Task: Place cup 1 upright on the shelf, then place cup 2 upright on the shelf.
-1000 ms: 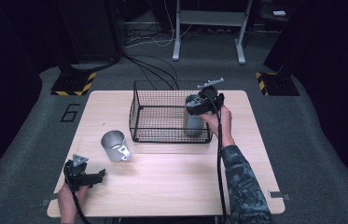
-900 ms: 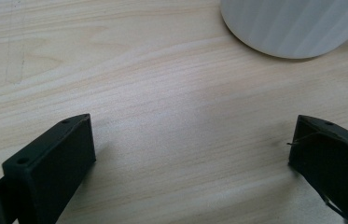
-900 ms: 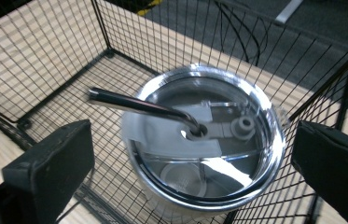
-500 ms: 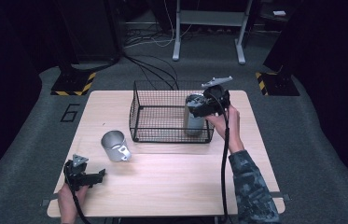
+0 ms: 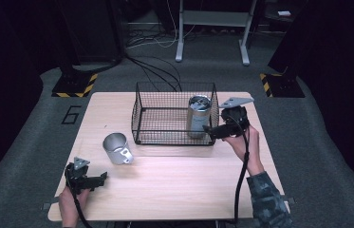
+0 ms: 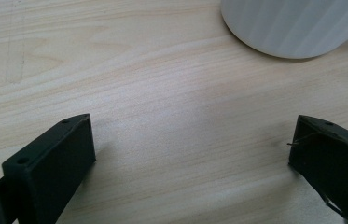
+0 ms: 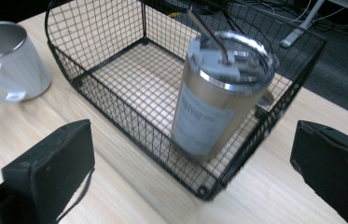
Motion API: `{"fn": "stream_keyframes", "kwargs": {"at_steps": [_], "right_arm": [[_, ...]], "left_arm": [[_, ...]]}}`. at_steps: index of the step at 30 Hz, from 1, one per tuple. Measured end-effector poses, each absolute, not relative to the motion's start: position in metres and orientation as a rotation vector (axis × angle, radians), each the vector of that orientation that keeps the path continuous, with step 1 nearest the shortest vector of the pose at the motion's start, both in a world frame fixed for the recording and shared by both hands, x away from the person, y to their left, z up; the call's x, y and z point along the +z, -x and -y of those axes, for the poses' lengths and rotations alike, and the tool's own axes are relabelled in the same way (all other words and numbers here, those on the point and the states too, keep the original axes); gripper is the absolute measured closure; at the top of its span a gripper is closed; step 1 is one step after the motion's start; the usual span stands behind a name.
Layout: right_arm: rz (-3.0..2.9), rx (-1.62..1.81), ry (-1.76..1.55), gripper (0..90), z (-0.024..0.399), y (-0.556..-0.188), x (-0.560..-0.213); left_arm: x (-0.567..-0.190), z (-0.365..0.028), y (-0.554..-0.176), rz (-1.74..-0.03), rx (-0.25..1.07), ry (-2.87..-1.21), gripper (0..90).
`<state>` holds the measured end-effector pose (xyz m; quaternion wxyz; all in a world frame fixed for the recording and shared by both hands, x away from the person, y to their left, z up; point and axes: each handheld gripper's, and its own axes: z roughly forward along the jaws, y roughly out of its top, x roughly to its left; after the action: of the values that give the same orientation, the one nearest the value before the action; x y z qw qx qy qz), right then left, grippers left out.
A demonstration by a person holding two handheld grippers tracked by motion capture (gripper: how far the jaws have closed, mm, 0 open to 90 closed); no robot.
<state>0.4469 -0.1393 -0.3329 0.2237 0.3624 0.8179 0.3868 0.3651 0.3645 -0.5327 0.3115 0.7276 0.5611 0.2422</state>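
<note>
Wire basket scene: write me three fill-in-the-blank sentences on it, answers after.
1. The steel tumbler stands upright inside the wire ____.
2. The metal mug sits on the wooden table, ____ the basket.
3. The right tongs and the left tongs both have their jaws ____.

Missing words: basket; outside; open

High view above the table; both gripper views low and close, sharing its mug.
</note>
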Motion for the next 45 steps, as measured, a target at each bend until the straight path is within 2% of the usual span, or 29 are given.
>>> {"fn": "stream_keyframes", "kwargs": {"at_steps": [6, 14, 31, 40, 45], "right_arm": [[-2.242, 1.09, -1.045, 0.0, 0.157, -0.427, -0.354], [-2.244, 1.068, -1.145, 0.0, 0.185, -0.415, -0.399], [-2.251, 0.918, -1.355, 0.0, 0.24, -0.407, -0.512], [-2.246, 0.916, -1.317, 0.0, 0.252, -0.407, -0.528], [-2.237, 0.94, -1.306, 0.0, 0.253, -0.407, -0.529]], "left_arm": [[-0.533, -0.364, -0.365, -1.485, 0.64, -1.909, 0.1], [-0.533, -0.364, -0.365, -1.482, 0.64, -1.917, 0.1], [-0.533, -0.365, -0.366, -1.479, 0.633, -1.914, 0.1], [-0.533, -0.364, -0.365, -1.474, 0.647, -1.92, 0.2], [-0.532, -0.363, -0.365, -1.406, 0.635, -1.964, 0.0]]}}
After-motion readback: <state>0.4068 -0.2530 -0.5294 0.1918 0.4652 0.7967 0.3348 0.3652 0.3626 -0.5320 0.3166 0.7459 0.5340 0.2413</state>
